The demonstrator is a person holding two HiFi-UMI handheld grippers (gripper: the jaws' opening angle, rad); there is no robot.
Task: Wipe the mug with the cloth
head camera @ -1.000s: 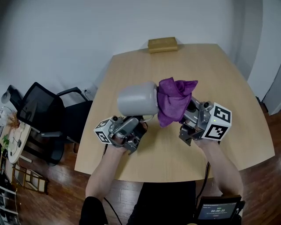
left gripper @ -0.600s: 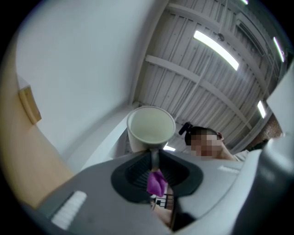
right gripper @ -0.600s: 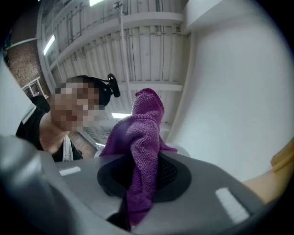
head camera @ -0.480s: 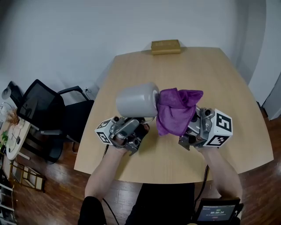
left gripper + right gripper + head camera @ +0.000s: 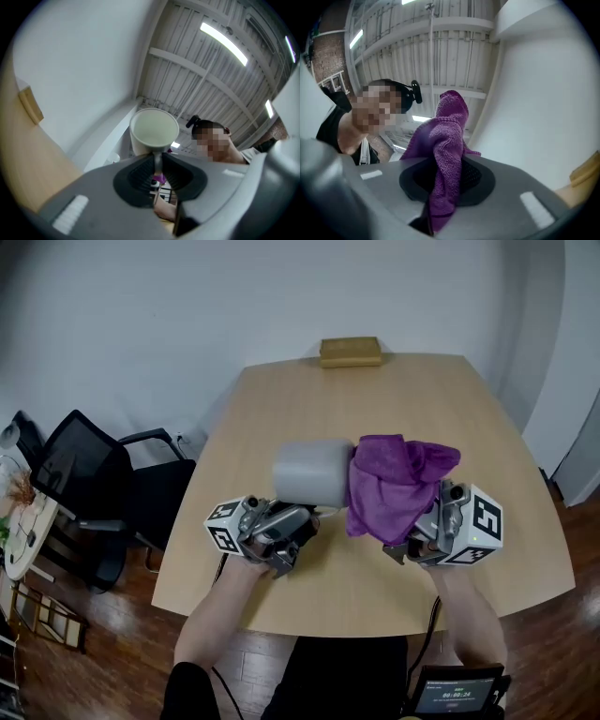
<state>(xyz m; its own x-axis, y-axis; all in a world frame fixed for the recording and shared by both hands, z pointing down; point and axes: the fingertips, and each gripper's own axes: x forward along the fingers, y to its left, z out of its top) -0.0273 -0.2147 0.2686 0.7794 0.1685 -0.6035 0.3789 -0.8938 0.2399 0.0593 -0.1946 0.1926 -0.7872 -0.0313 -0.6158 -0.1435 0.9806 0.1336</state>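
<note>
Since the earlier frame, my right gripper (image 5: 424, 524), clamped on the purple cloth (image 5: 398, 486), has rolled and drifted right against one end of the mug (image 5: 314, 472), which my left gripper (image 5: 307, 515) grasps by the handle above the table (image 5: 281, 399); I judge wiping under way, most surfaces remaining.

- Silver metal left claw (image 5: 302, 517): grey moulded jaws, black ribbed pads (image 5: 138, 180), white rectangular label on the jaw housing.
- Silver metal right claw (image 5: 419, 526): same build.
- White cube with black square markers (image 5: 476, 526): one on each claw.
- Thin black cable (image 5: 433, 613): one trailing from each claw.
- Person: black short-sleeved top (image 5: 342, 676).
</note>
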